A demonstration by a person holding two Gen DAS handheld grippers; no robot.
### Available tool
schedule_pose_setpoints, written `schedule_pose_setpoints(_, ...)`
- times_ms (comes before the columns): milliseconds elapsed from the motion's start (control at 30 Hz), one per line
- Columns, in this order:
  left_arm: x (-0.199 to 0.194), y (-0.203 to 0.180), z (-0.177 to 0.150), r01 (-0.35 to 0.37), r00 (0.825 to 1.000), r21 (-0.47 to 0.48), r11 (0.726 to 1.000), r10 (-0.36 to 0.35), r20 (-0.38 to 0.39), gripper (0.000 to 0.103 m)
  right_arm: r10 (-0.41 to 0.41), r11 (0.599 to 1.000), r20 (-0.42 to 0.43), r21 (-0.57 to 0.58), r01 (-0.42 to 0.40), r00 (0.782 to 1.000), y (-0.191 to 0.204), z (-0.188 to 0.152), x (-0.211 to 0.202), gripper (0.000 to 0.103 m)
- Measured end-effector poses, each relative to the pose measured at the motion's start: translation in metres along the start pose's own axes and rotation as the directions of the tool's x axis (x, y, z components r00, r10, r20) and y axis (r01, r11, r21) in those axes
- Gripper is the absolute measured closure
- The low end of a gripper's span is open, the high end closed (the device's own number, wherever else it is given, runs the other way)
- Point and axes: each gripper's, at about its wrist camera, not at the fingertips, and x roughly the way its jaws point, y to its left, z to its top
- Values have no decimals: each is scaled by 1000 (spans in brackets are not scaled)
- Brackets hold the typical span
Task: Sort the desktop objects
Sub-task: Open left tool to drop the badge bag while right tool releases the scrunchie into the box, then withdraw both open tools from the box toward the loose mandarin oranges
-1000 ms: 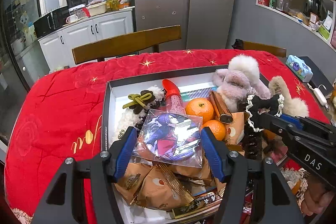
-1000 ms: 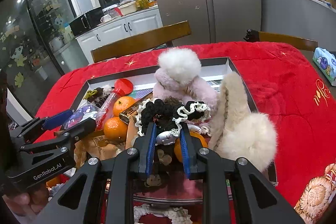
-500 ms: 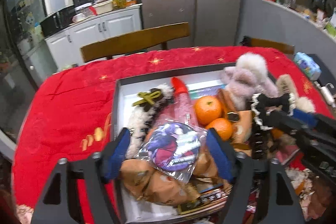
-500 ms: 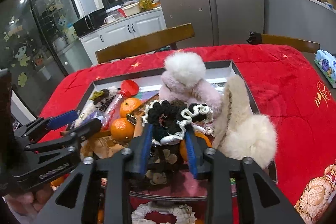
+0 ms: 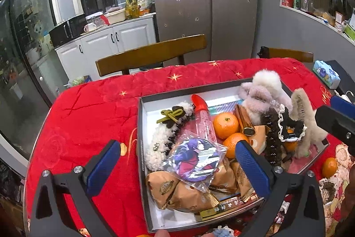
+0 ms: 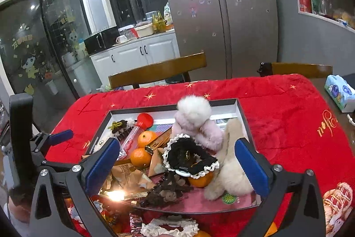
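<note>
A dark box (image 5: 142, 101) (image 6: 240, 108) on the red table holds several items. A bagged anime badge (image 5: 195, 159) lies on brown snack packets (image 5: 175, 190). My left gripper (image 5: 177, 168) is open and empty above it. A black lace-trimmed scrunchie (image 6: 188, 157) (image 5: 286, 126) rests on an orange in the box. My right gripper (image 6: 177, 168) is open and empty, pulled back above it. Oranges (image 5: 225, 126) (image 6: 146, 138), a red-capped tube (image 5: 202, 119) and fluffy hair clips (image 6: 197, 123) fill the box.
A red cloth (image 5: 88, 117) covers the table. Two wooden chairs (image 5: 150, 54) (image 6: 299, 69) stand behind it. A tissue pack (image 6: 339, 92) lies at the right edge. A loose orange (image 5: 329, 167) and another scrunchie (image 6: 168, 226) lie near the front.
Both grippers opened and drew back. The left let go of the bagged badge onto the snack packets. The right let go of the black scrunchie, which now rests in the box.
</note>
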Motion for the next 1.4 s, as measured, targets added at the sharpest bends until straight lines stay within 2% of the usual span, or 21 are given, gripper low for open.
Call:
schedule_pose_setpoints(200, -10, 1, 1, 19, 1000, -4, 1000, -19, 16, 0, -8, 1000, -27, 24, 9, 1000, -4, -4, 5, 0)
schedule_pose_setpoints(400, -37, -2, 7, 20, 997, 13, 1000, -21, 80, 0, 6, 1000, -25, 12, -6, 1000, -2, -2, 1, 0)
schedule_pose_setpoints(600, -79, 7, 16, 13, 986, 11, 1000, -15, 168, 0, 20, 999, 24, 37, -21, 1000, 2, 8, -25, 0)
schedule_pose_setpoints(833, -136, 46, 15, 27, 974, -56, 998, -14, 226, 0, -9, 1000, 96, -2, 10, 995, 12, 14, -64, 0)
schedule_pose_setpoints(1033, -167, 84, -1, 14, 972, -103, 995, 11, 234, 0, -26, 1000, 148, -6, 28, 989, 12, 21, -93, 0)
schedule_pose_setpoints(1233, -178, 103, -11, 6, 976, -124, 992, 21, 216, 0, -49, 999, 176, 3, 49, 983, 13, 23, -110, 0)
schedule_pose_setpoints(1300, -186, 107, -15, 29, 975, -111, 993, -3, 224, 0, -70, 997, 172, -8, 73, 983, 16, 21, -115, 0)
schedule_pose_setpoints(1400, -193, 105, -20, 19, 971, -84, 996, 2, 238, 0, -98, 995, 176, -19, 103, 980, 17, 14, -124, 0)
